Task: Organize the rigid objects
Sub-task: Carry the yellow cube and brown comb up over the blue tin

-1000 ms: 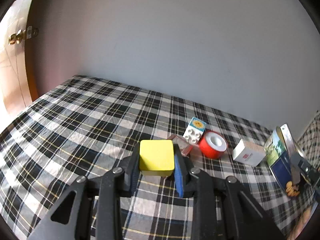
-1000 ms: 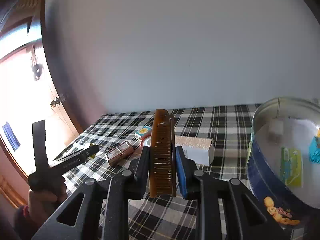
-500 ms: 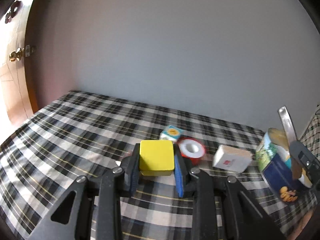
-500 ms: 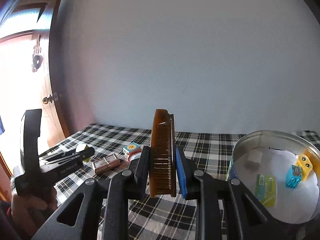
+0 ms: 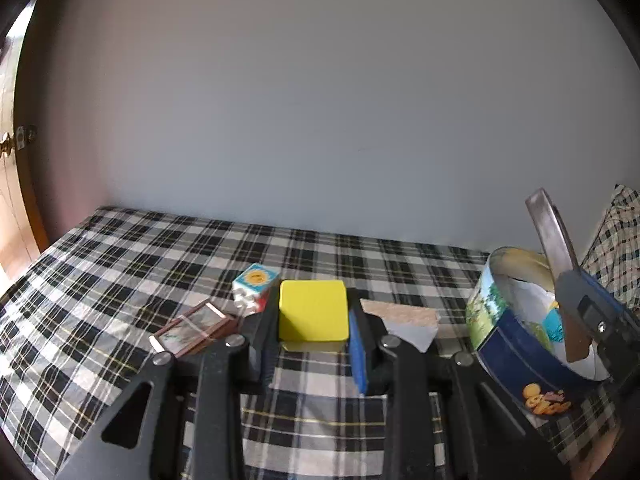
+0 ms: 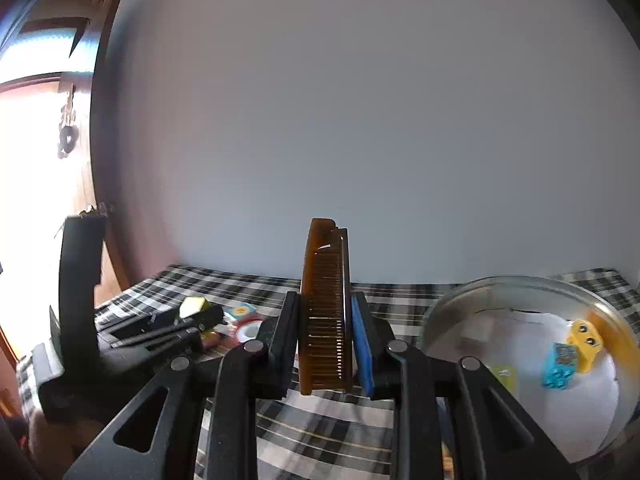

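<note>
My left gripper (image 5: 312,322) is shut on a yellow block (image 5: 312,308), held above the plaid cloth. In the right wrist view the same block (image 6: 193,306) shows at the left gripper (image 6: 188,318), far left. My right gripper (image 6: 325,320) is shut on a brown comb (image 6: 326,300) standing upright on edge. A round biscuit tin (image 5: 516,356) sits at the right, open, lined with white paper. Its rim (image 6: 460,300) lies just right of the comb. Inside lie a blue brick (image 6: 560,364), a yellow brick (image 6: 584,340) and a small yellow-green card (image 6: 505,374).
On the plaid cloth (image 5: 120,280) lie a printed toy block (image 5: 256,280), a brown windowed box (image 5: 192,328) and a beige-topped white box (image 5: 400,314). A red tape roll (image 6: 248,330) peeks behind the fingers. A wall stands behind; a wooden door (image 5: 12,216) is at the left.
My left gripper has carried the yellow block to the right, nearer the tin; the loose objects slid left in its view. The right gripper rose a little, showing more of the tin's inside.
</note>
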Action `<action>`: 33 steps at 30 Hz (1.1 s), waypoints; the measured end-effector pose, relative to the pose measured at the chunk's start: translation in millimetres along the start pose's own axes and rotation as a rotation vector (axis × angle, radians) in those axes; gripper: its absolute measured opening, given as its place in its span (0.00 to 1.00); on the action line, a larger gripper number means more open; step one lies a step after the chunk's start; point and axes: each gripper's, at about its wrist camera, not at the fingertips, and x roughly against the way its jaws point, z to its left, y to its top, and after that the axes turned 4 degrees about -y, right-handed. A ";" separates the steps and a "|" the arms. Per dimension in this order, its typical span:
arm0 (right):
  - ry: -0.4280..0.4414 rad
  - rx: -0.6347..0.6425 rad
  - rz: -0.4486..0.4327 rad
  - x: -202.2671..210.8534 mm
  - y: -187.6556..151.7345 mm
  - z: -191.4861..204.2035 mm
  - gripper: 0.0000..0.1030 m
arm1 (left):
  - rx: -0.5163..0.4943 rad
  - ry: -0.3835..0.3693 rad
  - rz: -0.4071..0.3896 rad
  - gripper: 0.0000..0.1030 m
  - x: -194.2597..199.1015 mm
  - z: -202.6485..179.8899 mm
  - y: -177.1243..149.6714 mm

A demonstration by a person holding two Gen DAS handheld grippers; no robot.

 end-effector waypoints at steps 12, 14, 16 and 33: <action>-0.077 -0.044 -0.035 16.4 4.4 -53.9 0.27 | -0.035 -0.049 -0.002 0.27 -9.8 -42.5 4.4; -0.092 -0.041 -0.040 18.0 5.5 -60.1 0.27 | -0.043 -0.057 -0.003 0.27 -10.6 -50.5 5.2; -0.109 -0.046 -0.045 19.8 6.2 -68.5 0.27 | -0.049 -0.066 -0.004 0.27 -11.3 -57.4 5.9; -0.246 -0.084 -0.065 19.4 12.2 -121.3 0.27 | -0.092 -0.151 -0.010 0.27 -23.4 -118.5 12.9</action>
